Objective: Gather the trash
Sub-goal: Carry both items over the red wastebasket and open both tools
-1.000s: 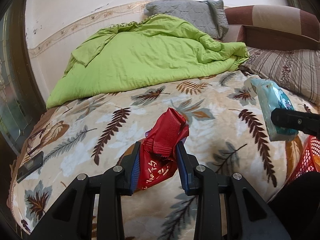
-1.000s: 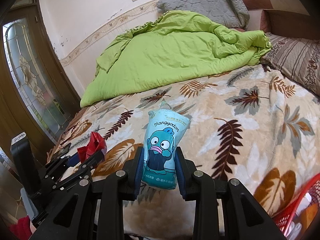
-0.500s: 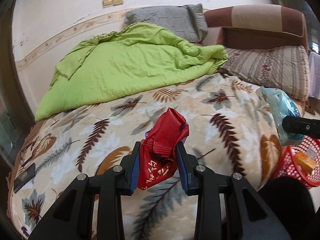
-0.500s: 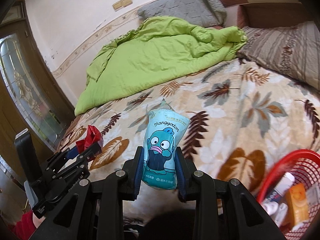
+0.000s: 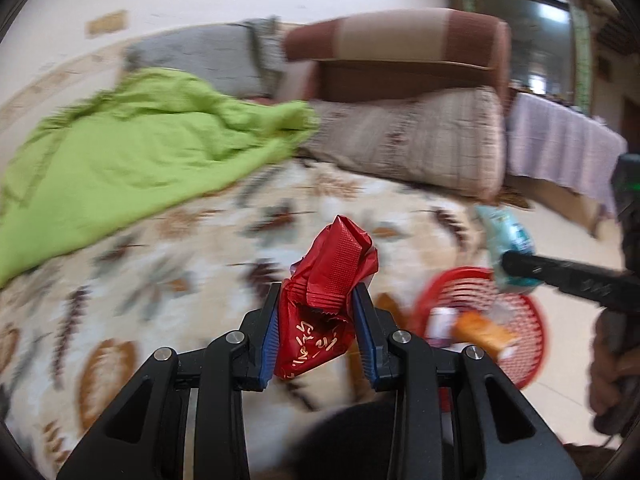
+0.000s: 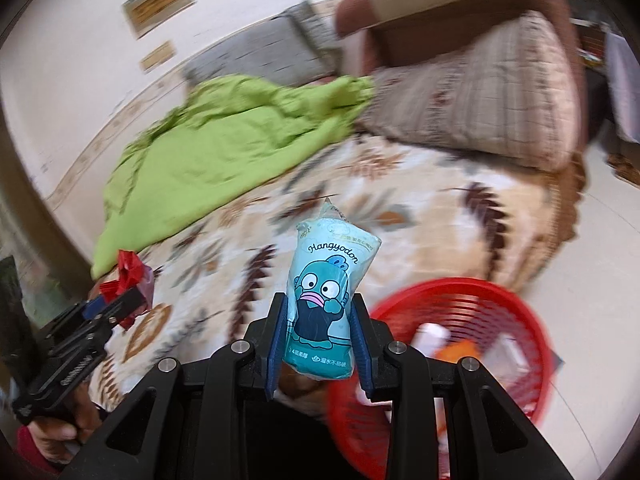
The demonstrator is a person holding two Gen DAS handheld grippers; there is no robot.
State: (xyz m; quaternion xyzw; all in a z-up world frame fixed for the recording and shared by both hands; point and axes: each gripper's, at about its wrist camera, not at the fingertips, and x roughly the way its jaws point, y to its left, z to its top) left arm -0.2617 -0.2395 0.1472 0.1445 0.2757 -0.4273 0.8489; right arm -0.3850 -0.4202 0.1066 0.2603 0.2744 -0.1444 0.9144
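Bed (image 5: pixel 168 248) with a leaf-print blanket, green duvet (image 5: pixel 132 160) far left, red basket (image 6: pixel 472 300) on the floor near right. Left claw (image 5: pixel 316 320) pinches a red wrapper (image 5: pixel 324 292); right claw (image 6: pixel 320 328) clamps a blue tissue pack (image 6: pixel 324 292), both angled down beside the basket.

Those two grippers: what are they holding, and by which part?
Left gripper: red wrapper, pinched at its lower half. Right gripper: blue tissue pack, lower half.
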